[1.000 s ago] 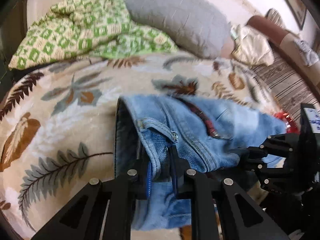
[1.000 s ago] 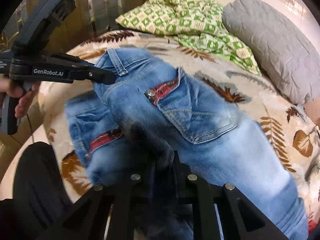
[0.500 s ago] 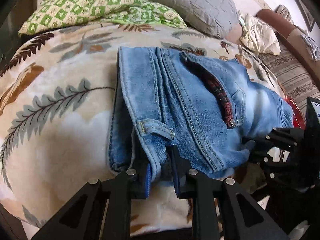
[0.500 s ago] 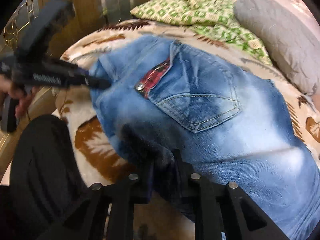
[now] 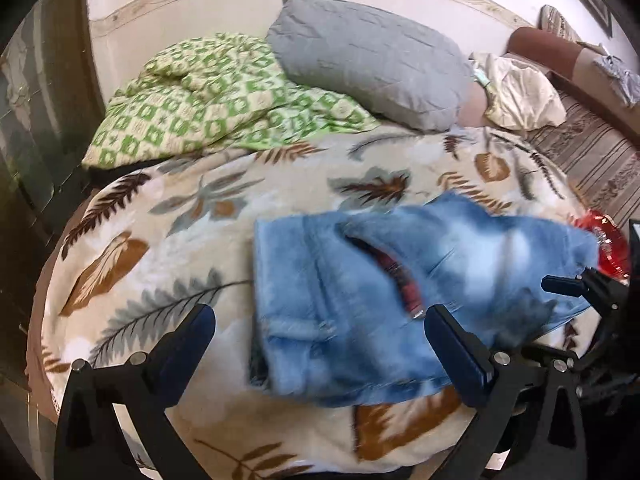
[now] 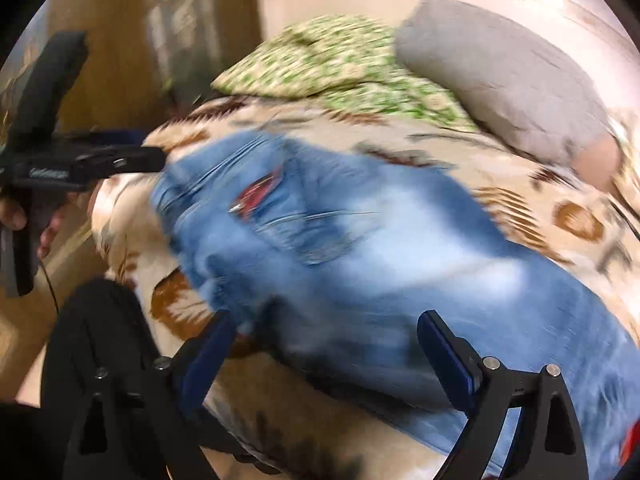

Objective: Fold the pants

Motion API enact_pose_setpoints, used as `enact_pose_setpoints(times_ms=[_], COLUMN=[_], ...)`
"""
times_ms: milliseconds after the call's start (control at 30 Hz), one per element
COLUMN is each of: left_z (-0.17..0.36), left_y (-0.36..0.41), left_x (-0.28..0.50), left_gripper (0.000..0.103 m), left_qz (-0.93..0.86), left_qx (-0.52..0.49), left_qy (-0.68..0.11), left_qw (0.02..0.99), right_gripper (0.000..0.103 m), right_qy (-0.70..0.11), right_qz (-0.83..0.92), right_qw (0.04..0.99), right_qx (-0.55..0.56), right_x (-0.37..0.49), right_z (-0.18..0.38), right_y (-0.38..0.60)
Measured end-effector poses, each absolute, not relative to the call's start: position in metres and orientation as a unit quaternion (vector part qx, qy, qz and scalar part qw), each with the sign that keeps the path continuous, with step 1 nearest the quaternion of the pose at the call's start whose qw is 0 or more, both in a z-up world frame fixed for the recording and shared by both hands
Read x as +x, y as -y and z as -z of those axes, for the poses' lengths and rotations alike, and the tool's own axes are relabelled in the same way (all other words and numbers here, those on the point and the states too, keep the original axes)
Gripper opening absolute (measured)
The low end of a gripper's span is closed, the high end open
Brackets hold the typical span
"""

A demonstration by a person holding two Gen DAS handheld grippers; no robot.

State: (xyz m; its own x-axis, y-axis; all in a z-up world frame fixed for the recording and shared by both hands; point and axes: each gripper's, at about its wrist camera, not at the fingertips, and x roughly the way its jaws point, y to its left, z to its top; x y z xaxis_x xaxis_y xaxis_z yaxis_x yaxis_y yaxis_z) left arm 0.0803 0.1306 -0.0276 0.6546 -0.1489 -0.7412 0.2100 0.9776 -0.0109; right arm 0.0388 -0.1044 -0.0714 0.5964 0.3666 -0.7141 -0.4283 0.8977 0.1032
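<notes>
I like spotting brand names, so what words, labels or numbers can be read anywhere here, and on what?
Nothing can be read.
Left gripper: pale lettering along its side, seen from the right wrist, too blurred to read.
Jeans: red strip at the pocket, no letters to make out.
Blanket, green cloth and pillow: patterns only, no text.
</notes>
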Motion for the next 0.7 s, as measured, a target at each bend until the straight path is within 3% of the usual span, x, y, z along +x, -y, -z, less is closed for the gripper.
enact_pose_setpoints(times_ms=[133, 400, 700], left_z=[0.019, 0.011, 0.023], left_y=[-0.088, 0.072, 0.222], left_x=[0.098, 0.124, 0.134], left_gripper=[0.103, 0.103, 0.103], left_qz=[0.156, 0.341, 0.448], left_qx=[0.066, 0.174, 0.224], left_qy=[-0.408, -0.371, -0.37], left_qw=[0.897, 0.846, 0.782], right_gripper=[0.094, 0.094, 0.094], right_qy=[-0.402, -0.4, -0.385], right_qz=[-0.162, 0.01, 0.13], right_qw=[0.9, 0.903, 0.874], right_qx=[0.045, 0.156, 0.268], right_x=[0.036, -0.017, -0.06], right_z=[0.066, 0.075, 0.098], right_y=[0.16, 0.266, 0.365])
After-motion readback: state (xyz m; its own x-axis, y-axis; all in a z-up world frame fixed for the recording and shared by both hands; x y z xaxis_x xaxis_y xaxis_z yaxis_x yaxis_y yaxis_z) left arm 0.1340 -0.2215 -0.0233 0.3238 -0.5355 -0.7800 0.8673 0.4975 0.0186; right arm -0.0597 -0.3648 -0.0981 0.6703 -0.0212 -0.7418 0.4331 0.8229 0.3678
